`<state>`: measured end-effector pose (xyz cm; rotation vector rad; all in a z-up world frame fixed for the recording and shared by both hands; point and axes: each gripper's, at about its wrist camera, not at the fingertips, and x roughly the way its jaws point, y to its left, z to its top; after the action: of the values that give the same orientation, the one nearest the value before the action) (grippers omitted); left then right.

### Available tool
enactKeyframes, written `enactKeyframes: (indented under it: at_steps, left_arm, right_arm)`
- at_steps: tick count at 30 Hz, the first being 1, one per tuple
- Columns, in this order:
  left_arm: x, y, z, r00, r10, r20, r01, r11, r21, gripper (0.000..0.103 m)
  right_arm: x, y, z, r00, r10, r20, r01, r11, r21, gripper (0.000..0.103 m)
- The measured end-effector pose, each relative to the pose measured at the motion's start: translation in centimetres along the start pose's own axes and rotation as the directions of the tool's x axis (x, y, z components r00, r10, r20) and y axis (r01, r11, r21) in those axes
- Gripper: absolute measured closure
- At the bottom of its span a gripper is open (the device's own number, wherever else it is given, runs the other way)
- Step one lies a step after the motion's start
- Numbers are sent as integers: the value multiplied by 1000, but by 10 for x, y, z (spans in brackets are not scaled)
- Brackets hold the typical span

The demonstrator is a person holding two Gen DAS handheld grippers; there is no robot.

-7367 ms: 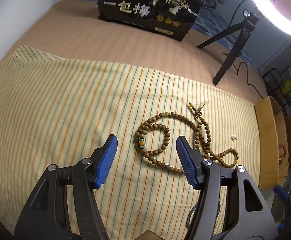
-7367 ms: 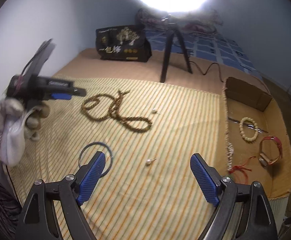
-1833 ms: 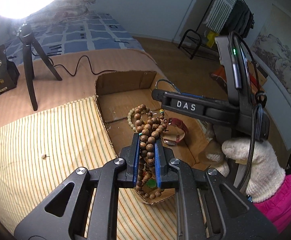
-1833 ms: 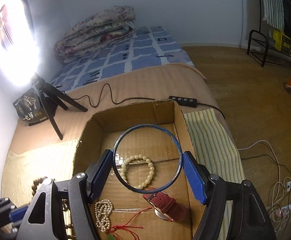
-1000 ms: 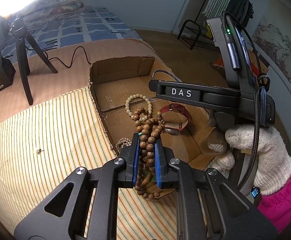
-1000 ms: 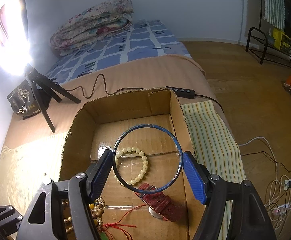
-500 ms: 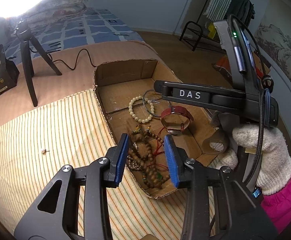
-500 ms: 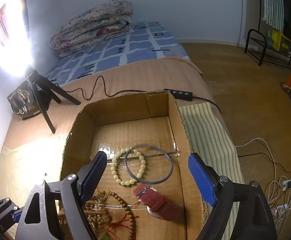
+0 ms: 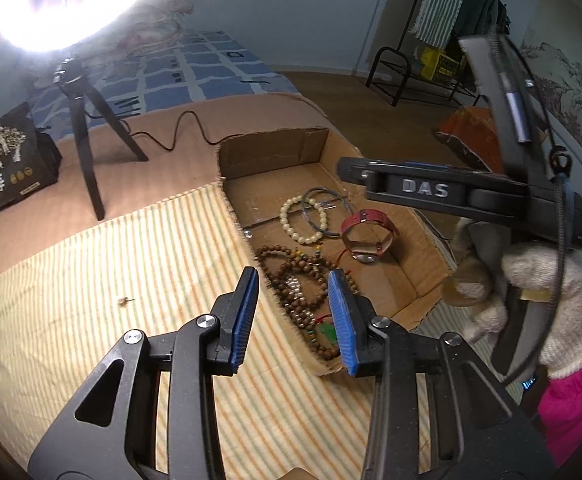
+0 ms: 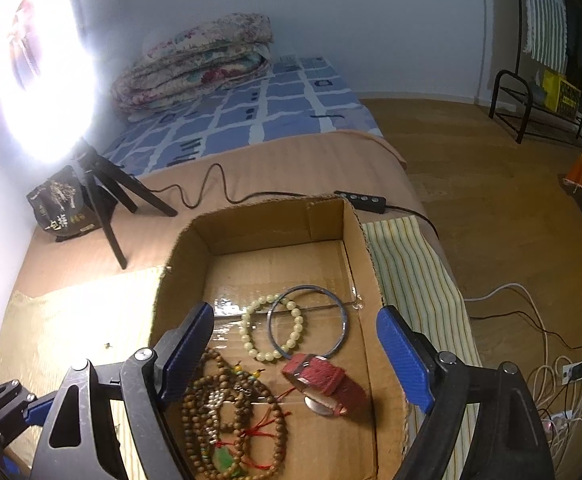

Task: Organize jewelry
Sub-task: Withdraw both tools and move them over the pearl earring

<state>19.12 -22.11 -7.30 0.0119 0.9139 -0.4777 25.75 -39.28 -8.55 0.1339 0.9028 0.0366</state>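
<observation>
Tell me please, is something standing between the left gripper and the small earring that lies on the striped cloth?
Nothing visible does. The earring lies alone on the striped cloth, off to the left of the left gripper, whose jaws are open and empty. The cardboard box with the wooden bead necklace is on the other side.

The wooden bead necklace [image 9: 295, 285], which lay on the striped cloth [image 9: 91, 288] at first and was later clamped in the left gripper [image 9: 293, 316], now lies inside the cardboard box [image 9: 275, 148]. The left gripper has opened and holds nothing. The blue bangle [image 10: 307, 322] has left the right gripper [image 10: 295, 350], whose jaws are now wider apart, and rests in the box, overlapping the pale bead bracelet [image 10: 273, 327].
</observation>
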Motion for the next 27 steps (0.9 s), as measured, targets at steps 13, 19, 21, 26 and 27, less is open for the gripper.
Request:
enactKeyframes:
  at_steps: [13, 19, 21, 26, 27]
  left_arm:
    - [-41, 64, -18, 989, 130, 65, -128, 991, -22, 52]
    - [-53, 103, -25, 985, 165, 53, -160, 984, -78, 52]
    - [-56, 113, -27, 984, 168, 58, -163, 983, -87, 52]
    - [-54, 131, -32, 986, 160, 48, -154, 982, -111, 53]
    - [-52, 135, -34, 987, 157, 45, -150, 982, -117, 53]
  right_arm:
    - [-53, 38, -16, 994, 77, 76, -73, 995, -63, 17]
    - [-67, 68, -36, 988, 138, 70, -129, 985, -117, 17]
    - [-71, 81, -44, 984, 166, 63, -157, 978, -137, 17]
    - [-72, 114, -70, 976, 218, 27, -210, 960, -183, 17]
    - [-71, 121, -77, 975, 220, 18, -212, 957, -198, 18]
